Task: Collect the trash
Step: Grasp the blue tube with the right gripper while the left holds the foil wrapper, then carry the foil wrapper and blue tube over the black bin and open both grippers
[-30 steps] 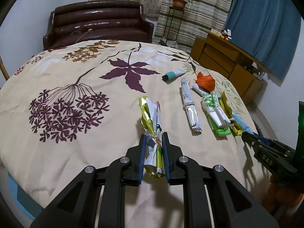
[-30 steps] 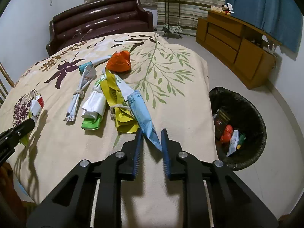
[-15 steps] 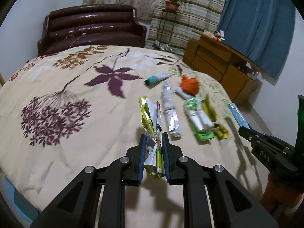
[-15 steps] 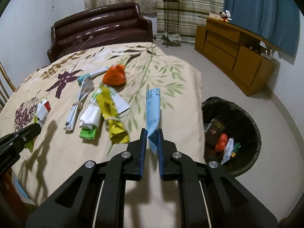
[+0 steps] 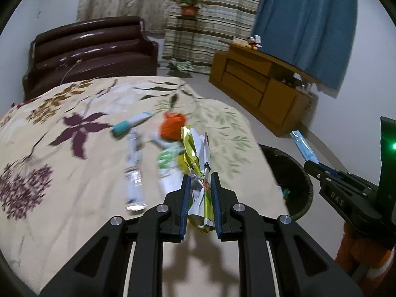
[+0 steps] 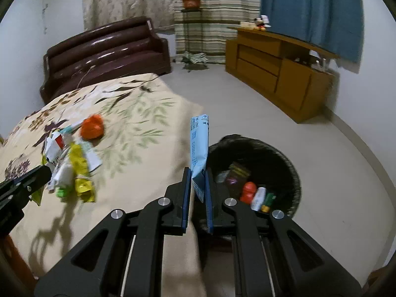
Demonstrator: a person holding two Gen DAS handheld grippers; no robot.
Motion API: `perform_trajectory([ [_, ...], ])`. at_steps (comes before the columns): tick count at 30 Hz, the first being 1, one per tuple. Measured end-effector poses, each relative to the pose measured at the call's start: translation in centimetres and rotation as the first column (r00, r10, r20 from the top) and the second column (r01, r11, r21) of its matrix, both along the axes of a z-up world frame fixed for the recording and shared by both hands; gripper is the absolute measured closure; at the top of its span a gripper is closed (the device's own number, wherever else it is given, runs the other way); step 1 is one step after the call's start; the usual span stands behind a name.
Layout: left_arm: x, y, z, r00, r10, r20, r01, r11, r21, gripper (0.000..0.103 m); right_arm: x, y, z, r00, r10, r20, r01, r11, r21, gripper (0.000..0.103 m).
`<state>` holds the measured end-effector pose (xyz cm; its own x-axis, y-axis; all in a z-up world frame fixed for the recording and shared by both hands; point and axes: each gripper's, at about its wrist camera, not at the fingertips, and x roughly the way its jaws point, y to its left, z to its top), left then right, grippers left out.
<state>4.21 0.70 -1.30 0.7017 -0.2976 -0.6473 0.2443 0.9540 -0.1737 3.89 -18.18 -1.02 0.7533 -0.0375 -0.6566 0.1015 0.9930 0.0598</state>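
Note:
My left gripper [image 5: 200, 180] is shut on a knotted yellow and silver wrapper [image 5: 199, 163], held above the bed near its right edge. My right gripper [image 6: 198, 173] is shut on a light blue packet [image 6: 199, 146], held upright at the near rim of the black trash bin [image 6: 287, 163]. The packet also shows in the left wrist view [image 5: 303, 147], with the bin [image 5: 294, 173] below it. On the bed lie an orange bag [image 6: 92, 126], a teal tube [image 5: 130, 125], a silver wrapper [image 5: 133, 170] and green and yellow wrappers [image 6: 79, 173].
The bed with a floral cover [image 5: 61, 173] fills the left. The bin holds several pieces of trash [image 6: 255, 194]. A wooden cabinet [image 6: 279, 74] stands by the right wall, a brown sofa [image 6: 104, 54] beyond the bed, a plant stand [image 6: 190, 2] by the curtains.
Both grippers have swung right toward the bin with their loads. The right gripper went from open around the blue packet to shut on it and lifted it off the bed.

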Motion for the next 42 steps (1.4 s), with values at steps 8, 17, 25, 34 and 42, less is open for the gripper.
perform_trajectory([
  [8, 1.4, -6.4, -0.1, 0.996, -0.091, 0.008, 0.091, 0.996, 0.027, 0.085, 0.3, -4.6, -1.0, 0.998, -0.063, -0.004, 0.063, 0.998, 0.027, 0.092],
  [17, 2.8, -11.6, -1.2, 0.989, -0.148, -0.014, 0.148, 0.986, 0.07, 0.085, 1.3, -8.0, -2.5, 0.995, -0.094, -0.017, 0.095, 0.993, 0.066, 0.092],
  [25, 4.4, -15.0, -2.0, 0.986, -0.167, -0.027, 0.168, 0.98, 0.11, 0.085, 2.4, -10.4, -3.6, 0.994, -0.109, -0.027, 0.111, 0.99, 0.09, 0.092],
  [34, 5.7, -17.3, -2.6, 0.985, -0.169, -0.04, 0.173, 0.976, 0.134, 0.085, 3.4, -12.4, -4.6, 0.991, -0.128, -0.035, 0.131, 0.986, 0.106, 0.092],
  [42, 6.9, -18.6, -3.0, 0.988, -0.15, -0.043, 0.156, 0.972, 0.178, 0.085, 4.4, -13.2, -5.4, 0.989, -0.138, -0.042, 0.142, 0.983, 0.116, 0.092],
])
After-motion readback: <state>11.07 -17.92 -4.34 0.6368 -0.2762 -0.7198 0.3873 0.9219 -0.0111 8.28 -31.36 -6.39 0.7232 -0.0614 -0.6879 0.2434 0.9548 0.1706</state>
